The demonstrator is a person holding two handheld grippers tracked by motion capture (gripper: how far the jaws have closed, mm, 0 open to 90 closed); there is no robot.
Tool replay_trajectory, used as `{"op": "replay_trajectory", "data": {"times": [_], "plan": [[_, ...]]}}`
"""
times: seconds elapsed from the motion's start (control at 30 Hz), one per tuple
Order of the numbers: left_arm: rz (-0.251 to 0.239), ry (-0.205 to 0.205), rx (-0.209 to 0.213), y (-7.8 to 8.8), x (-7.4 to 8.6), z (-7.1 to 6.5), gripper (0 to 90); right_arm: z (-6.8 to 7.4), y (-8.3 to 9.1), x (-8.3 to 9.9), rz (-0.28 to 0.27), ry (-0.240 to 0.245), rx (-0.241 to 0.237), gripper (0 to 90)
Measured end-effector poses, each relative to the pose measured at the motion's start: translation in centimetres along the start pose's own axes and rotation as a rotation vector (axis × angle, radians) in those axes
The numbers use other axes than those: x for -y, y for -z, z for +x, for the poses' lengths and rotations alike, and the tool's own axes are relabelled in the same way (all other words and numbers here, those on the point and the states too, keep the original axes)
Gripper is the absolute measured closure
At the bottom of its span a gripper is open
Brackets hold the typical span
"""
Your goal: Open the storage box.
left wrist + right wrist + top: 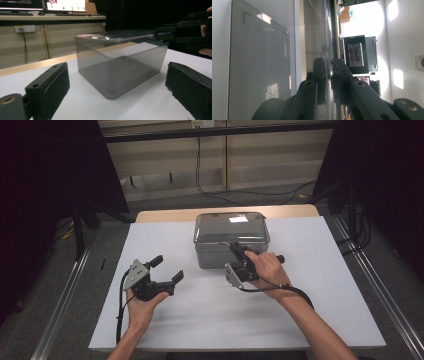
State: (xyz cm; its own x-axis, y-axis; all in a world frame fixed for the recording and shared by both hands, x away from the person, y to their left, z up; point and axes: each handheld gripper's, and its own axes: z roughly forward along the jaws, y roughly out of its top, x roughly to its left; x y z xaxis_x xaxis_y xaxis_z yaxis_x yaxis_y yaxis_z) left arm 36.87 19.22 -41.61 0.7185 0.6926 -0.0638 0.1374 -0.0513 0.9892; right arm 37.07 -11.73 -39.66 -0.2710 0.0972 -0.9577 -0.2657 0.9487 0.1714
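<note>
Smoke-grey plastic catches our eye first: we see a translucent box standing toward the far edge of the tabletop, roughly midway between its left and right edges, with a glossy lid of the same tinted plastic lying over its top. We hold the right tongs at the box's near side, level with the lid's rim, and their jaws are pressed together on the lid's near edge; in the right gripper view the thin sheet of the lid runs straight between the two black pads, which close on it from either side. From the left gripper view we see the right tongs reaching in at the lid's rim, and the lid sits slightly raised at that end over the box, whose inside looks empty as far as the tinted walls let us see. Our left tongs hang above the tabletop nearer its left edge and near side, apart from the box, with the jaws spread wide and nothing between them; in their own view the two pads frame the box from a distance. White sheeting covers the tabletop, and a strip of bare wood shows along its far edge.
</note>
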Motion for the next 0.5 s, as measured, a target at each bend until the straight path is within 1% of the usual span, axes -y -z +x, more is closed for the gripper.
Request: {"op": "replay_trajectory", "data": {"times": [0.07, 0.2, 0.23, 0.3, 0.33, 0.37, 0.43, 0.47, 0.5], "plan": [[0.002, -0.007, 0.003, -0.5, -0.2, 0.1, 4.5, 0.0, 0.0, 0.0, 0.0, -0.002, 0.001, 81.9], [0.004, -0.001, 0.003, -1.5, -0.4, 0.3, 4.2, -0.2, 0.0, 0.1, 0.0, -0.004, 0.003, 82.0], [0.011, -0.001, 0.006, -1.7, -0.4, 0.4, 4.2, -0.2, 0.0, 0.1, -0.001, -0.008, 0.004, 82.0], [0.019, -0.011, 0.021, -2.2, -0.5, 0.7, 7.0, -0.4, 0.0, 0.0, -0.004, -0.005, 0.004, 82.1], [0.021, -0.009, 0.026, -2.4, -0.5, 0.7, 7.0, -0.4, 0.0, 0.0, -0.004, -0.005, 0.004, 82.1], [0.022, -0.02, 0.023, -2.6, -0.6, 0.8, 7.5, -0.4, 0.0, 0.0, -0.005, -0.003, 0.006, 82.1], [0.011, -0.025, 0.023, -3.3, -0.7, 1.1, 7.7, -0.4, -0.1, 0.0, -0.004, -0.004, 0.003, 82.1], [0.014, -0.024, 0.022, -3.5, -0.7, 1.2, 8.0, -0.5, 0.0, 0.0, -0.005, -0.006, 0.004, 82.1], [0.015, -0.033, 0.02, -3.8, -0.8, 1.4, 8.0, -0.5, 0.0, 0.0, -0.005, -0.006, 0.004, 82.1]]}}
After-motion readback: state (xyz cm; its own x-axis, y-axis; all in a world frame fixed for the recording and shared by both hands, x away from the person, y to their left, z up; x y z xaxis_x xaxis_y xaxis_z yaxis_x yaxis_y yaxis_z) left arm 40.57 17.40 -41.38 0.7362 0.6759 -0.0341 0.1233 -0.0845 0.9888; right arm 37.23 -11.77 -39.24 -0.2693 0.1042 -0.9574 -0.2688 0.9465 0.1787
